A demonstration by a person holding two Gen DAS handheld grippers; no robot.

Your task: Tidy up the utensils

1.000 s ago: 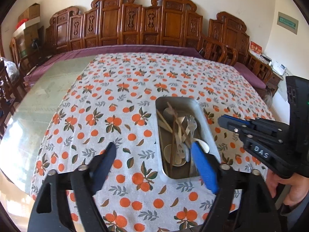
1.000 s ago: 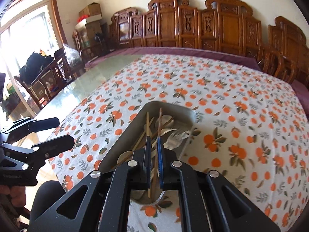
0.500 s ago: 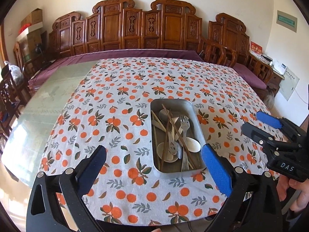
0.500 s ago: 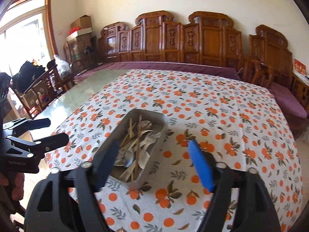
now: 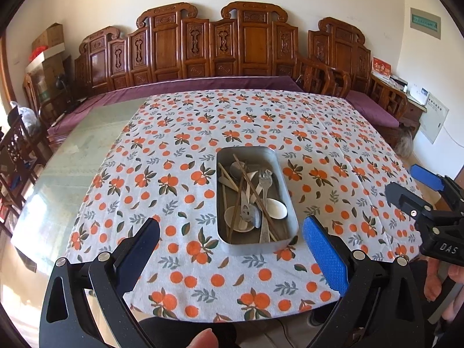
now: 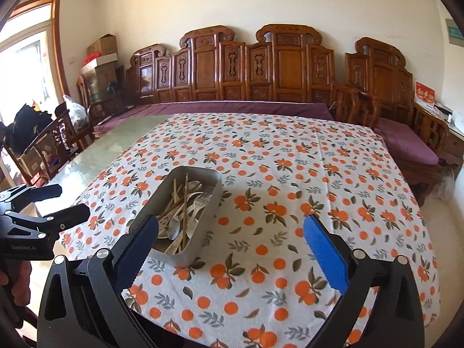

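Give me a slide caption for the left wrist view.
Open left gripper above a metal tray of mixed utensils on an orange-print tablecloth.

Both wrist views look down from the near table edge, sharing the metal tray [image 5: 282, 179] [image 6: 162, 194].

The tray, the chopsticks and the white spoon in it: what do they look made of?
Tray: dull grey metal, probably steel or aluminium, with a brushed, faintly reflective wall. Chopsticks: brown and matte, likely wood or bamboo. White spoon: glossy and opaque, so ceramic or melamine; I cannot tell which.
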